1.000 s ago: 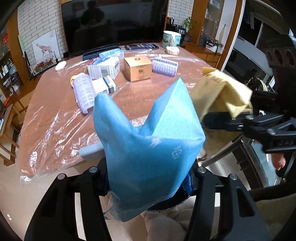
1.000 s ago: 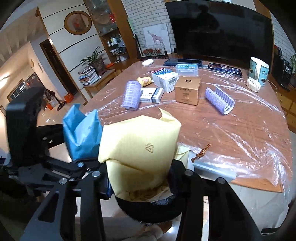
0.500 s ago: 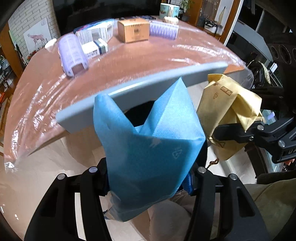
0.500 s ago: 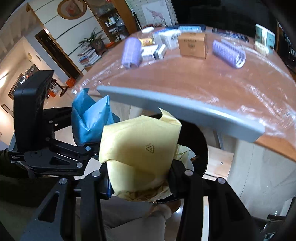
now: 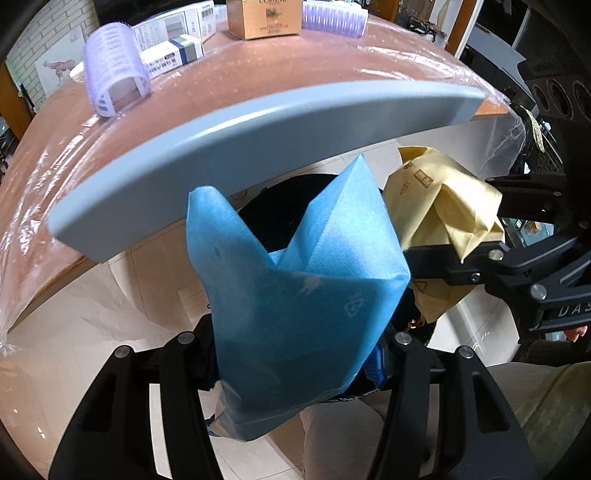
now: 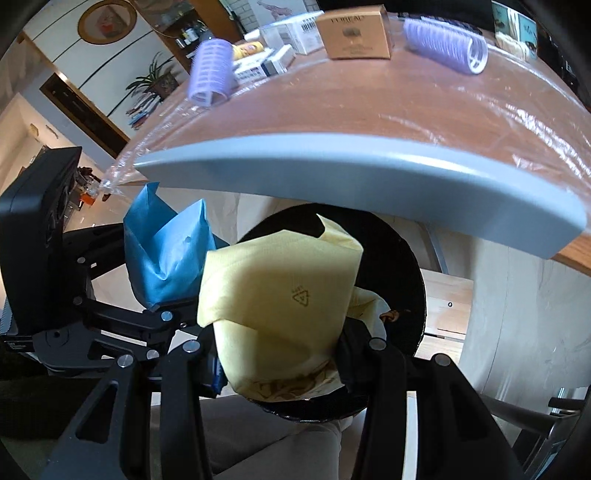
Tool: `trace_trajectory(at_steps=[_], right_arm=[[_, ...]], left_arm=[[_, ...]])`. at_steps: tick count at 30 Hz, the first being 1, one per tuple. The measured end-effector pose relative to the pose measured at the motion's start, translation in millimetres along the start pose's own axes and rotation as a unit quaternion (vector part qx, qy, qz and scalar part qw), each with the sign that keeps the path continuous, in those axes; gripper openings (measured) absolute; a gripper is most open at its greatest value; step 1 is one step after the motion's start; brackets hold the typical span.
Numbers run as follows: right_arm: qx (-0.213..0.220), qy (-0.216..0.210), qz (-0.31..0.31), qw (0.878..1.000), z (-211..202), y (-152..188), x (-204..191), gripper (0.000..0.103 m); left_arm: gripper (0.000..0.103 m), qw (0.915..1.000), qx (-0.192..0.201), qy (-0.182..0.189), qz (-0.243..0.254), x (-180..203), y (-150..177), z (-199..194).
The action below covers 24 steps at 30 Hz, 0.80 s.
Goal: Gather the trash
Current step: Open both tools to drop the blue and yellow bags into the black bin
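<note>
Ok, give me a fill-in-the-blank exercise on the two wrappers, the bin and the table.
1. The left gripper is clamped on a crumpled ____ wrapper.
2. The right gripper holds a crumpled ____ wrapper.
3. Both wrappers hang over the round ____ bin.
4. The two purple hair rollers lie on the plastic-covered ____.

Missing words: blue; yellow; black; table

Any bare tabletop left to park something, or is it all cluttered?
Bare: the plastic-covered brown tabletop between the grey edge strip and the two lilac hair rollers. Crowded: the far side around the tan carton and white boxes.
</note>
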State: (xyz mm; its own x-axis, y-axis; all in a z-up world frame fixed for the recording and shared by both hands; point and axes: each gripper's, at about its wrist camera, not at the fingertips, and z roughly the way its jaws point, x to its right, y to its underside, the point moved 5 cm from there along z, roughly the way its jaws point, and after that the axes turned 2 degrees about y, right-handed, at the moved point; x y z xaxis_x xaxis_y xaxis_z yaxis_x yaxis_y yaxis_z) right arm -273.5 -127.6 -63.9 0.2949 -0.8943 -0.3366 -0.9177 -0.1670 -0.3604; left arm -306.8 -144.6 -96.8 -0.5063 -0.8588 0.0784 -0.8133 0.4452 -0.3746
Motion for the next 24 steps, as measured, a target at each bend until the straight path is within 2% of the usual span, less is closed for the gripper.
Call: trace_trajectory(at_steps=[8, 19, 21, 22, 23, 24], right_arm=[[-0.007, 0.015, 0.02, 1.0, 16, -1, 10, 0.045], [-0.005, 0.029, 0.038, 0.999, 18, -1, 18, 0.046], [0.002, 0.035, 0.04, 0.999, 16, -4, 15, 0.05], [0.008, 0.041, 0.04, 0.998, 12, -5, 15, 0.058], [0.011, 0.045, 0.039, 0.998, 9, -5, 17, 0.065], [0.017, 0.052, 0.037, 0.998, 5, -5, 17, 0.075]], left_arm=[[0.058, 0.9998, -0.012, 0.002, 0.012, 3, -3, 15], [0.058, 0.9993, -0.017, 0.002, 0.032, 1, -14, 26], [0.063, 0.9992, -0.011, -0.003, 0.037, 1, -20, 25], [0.076, 0.9991, -0.006, -0.015, 0.039, 0, -23, 24], [0.081, 0.9991, -0.001, -0.018, 0.038, -2, -24, 22], [0.081, 0.9992, 0.003, -0.015, 0.037, -2, -25, 19]])
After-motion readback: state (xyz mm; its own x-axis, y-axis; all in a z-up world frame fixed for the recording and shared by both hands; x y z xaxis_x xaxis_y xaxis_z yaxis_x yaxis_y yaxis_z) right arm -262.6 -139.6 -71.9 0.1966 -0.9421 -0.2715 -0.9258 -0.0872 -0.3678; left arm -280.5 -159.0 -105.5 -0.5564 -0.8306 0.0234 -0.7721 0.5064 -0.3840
